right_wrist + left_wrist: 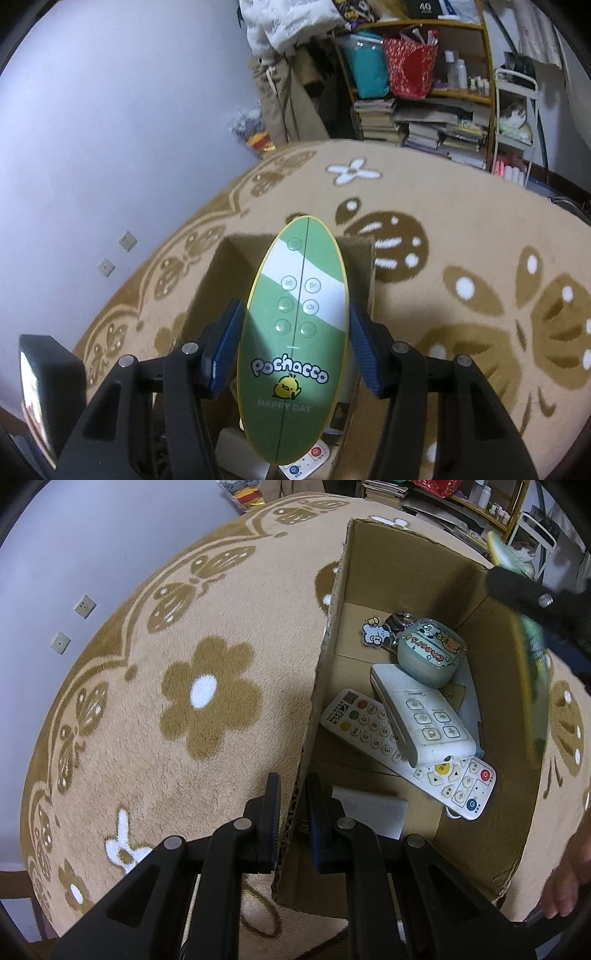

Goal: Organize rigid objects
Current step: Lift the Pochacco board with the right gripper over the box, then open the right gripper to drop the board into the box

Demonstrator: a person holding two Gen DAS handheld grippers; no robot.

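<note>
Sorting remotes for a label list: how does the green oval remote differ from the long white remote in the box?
The green oval remote is held above the cardboard box between the right gripper fingers; the long white remote lies flat on the box floor, partly under a shorter white remote. The green one is oval with a few round buttons and a chick cartoon; the white one is rectangular with number keys and coloured buttons. Both are button remotes.

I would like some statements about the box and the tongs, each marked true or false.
1. The left tongs grip the wall of the brown cardboard box. True.
2. The right tongs are empty. False: they hold the green oval Pochacco remote.
3. The small white remote lies on the long white remote with coloured buttons. True.
4. The box stands on bare wood. False: on a beige flower-patterned rug.
</note>
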